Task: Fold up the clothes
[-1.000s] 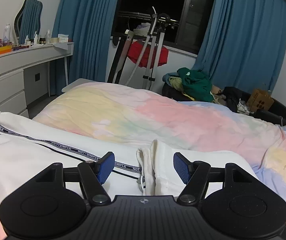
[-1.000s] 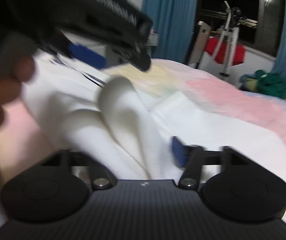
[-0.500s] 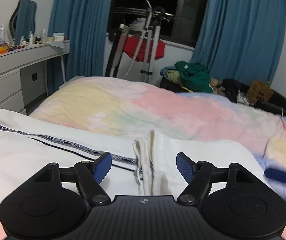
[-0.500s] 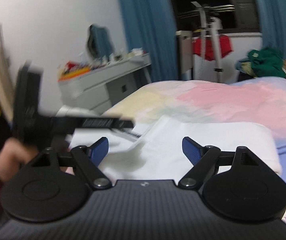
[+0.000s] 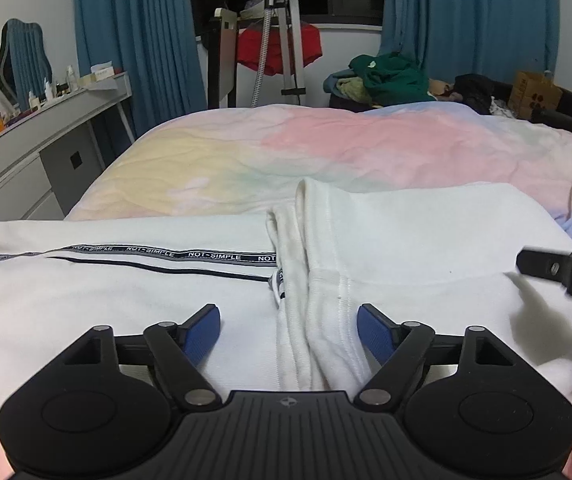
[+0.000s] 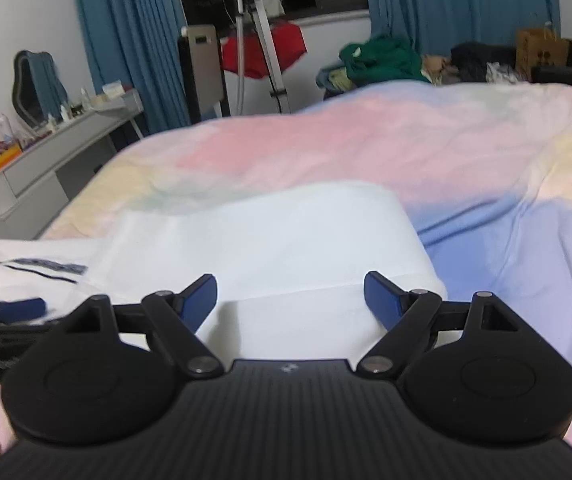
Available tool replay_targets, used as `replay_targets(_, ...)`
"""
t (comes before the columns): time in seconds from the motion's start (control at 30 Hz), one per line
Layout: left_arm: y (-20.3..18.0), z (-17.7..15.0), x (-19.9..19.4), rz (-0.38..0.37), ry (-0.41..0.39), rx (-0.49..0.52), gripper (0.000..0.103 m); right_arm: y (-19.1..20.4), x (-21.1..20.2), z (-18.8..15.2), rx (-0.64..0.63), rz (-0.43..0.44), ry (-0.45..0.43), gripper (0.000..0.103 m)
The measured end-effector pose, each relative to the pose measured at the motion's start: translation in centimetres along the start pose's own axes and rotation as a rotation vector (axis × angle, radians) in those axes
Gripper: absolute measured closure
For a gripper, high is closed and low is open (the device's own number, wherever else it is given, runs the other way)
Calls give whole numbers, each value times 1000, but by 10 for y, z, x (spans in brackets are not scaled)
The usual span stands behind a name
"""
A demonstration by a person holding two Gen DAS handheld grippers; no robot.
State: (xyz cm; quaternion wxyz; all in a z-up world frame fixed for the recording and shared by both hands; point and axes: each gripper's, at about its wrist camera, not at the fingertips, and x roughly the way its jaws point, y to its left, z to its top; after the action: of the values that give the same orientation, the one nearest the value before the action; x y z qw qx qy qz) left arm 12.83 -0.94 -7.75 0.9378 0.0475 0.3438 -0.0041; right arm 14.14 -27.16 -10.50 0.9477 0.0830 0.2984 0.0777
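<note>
White garment (image 5: 406, 240) on bed (image 5: 326, 152) | left gripper (image 5: 289, 330) jaws apart | right gripper (image 6: 291, 295) jaws apart

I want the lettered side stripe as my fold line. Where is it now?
In the left wrist view the stripe runs across the white garment, left of centre, beyond the open left gripper.

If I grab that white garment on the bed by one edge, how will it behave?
The white garment will likely sag and drape: it already lies in soft folds. Its thick, ribbed-looking seams suggest some weight. The folded layers would probably slide apart on the bedspread.
</note>
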Motion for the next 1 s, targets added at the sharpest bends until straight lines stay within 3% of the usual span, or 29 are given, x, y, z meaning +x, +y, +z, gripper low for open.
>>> replay_targets(0.17,6,-1,-6,3,-5,-13,25,1,10,-6,-41,-2,25,19)
replay_targets(0.43,55,7,-53,-9,23,-259,22,-14,2,-5,52,45,25,20)
replay_targets(0.6,124,9,-63,-2,119,-546,15,-19,-2,-4,95,60,25,21)
replay_targets(0.8,208,-30,-41,25,443,-937,15,-13,-1,-2,89,43,38,20)
replay_targets(0.9,238,-49,-31,34,444,-1069,15,-9,-1,-2,78,50,38,20)
replay_targets(1.0,260,-59,-18,26,395,-1190,15,-9,-1,-3,70,53,38,20)
